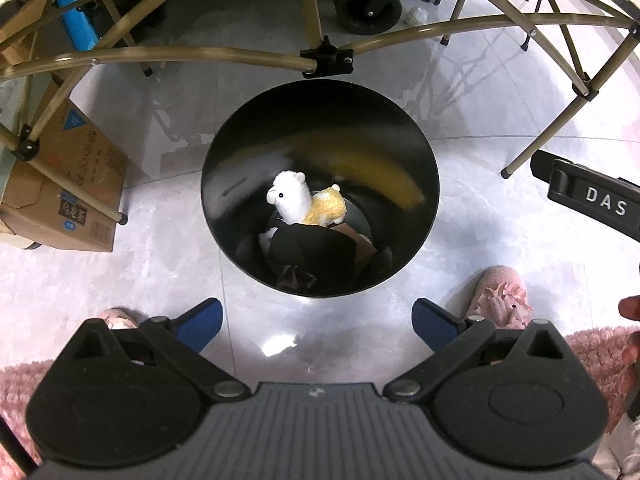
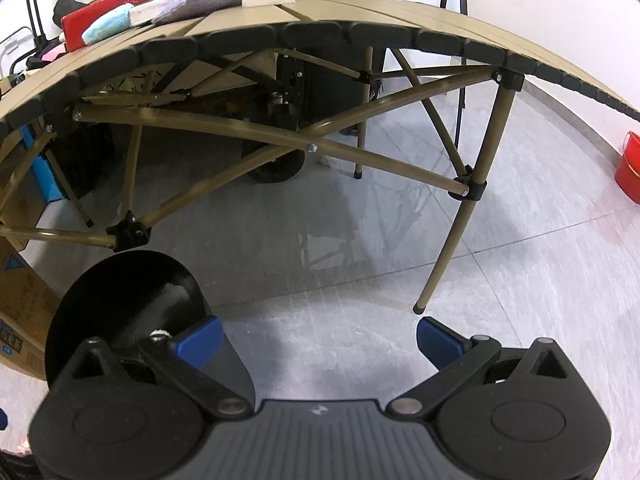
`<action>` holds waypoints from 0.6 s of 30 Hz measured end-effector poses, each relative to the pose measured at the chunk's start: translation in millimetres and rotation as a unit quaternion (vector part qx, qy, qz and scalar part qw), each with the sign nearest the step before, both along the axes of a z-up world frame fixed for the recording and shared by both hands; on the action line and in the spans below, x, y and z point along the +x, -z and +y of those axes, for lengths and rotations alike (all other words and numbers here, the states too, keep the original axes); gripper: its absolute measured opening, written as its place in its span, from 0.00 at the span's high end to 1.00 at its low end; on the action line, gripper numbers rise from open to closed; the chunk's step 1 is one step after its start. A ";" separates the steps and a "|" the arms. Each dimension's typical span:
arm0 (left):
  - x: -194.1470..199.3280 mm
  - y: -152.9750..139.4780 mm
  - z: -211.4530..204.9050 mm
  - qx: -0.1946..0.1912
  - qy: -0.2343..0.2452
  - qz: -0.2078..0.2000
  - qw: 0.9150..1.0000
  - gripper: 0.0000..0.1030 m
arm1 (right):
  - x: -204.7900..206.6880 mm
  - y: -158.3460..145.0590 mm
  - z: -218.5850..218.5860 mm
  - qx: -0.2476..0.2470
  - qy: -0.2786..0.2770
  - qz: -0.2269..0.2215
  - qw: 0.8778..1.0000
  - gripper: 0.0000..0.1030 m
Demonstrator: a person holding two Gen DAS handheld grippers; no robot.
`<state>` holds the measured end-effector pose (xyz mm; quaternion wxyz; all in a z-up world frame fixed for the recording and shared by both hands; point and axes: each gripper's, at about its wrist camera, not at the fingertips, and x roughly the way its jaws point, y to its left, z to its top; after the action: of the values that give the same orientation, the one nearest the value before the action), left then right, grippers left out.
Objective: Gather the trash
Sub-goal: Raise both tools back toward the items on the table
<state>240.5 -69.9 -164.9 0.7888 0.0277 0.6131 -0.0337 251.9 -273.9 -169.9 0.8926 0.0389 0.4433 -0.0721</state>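
Grey glossy floor tiles [image 1: 168, 280] spread under a folding camp table [image 2: 400, 20] at twelve o'clock. We hold the left gripper [image 1: 317, 322] released and empty above the black bin [image 1: 224, 184], where a plush alpaca [image 1: 304, 200] already lies. Our right gripper [image 2: 319, 340] also gapes empty. We judge a drop just finished; next comes the crumpled paper [image 1: 416, 15] beyond the table legs.

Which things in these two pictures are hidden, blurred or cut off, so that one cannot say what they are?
- Left wrist view: a yellow streak in the bin is motion-blurred.
- Left wrist view: items under the black cloth are covered.
- Right wrist view: the bin's inside is hidden by its wall and the right gripper.
- Right wrist view: the red bucket is cut off.
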 end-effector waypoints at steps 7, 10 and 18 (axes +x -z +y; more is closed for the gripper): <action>-10.5 -11.6 0.3 0.005 0.000 -0.011 1.000 0.00 | -3.4 -1.3 3.1 0.003 -0.006 -0.001 1.000 0.00; -13.9 -17.6 2.4 0.004 -0.001 -0.018 1.000 0.00 | -7.0 -4.6 6.4 0.005 -0.011 -0.005 1.000 0.00; -23.9 -44.3 14.7 0.001 -0.008 -0.060 0.998 0.00 | -25.7 -27.9 10.4 0.015 -0.023 -0.040 0.999 0.00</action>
<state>216.6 -55.3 -120.6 0.8241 0.0261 0.5653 -0.0253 226.2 -263.5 -142.0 0.9105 0.0450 0.4088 -0.0433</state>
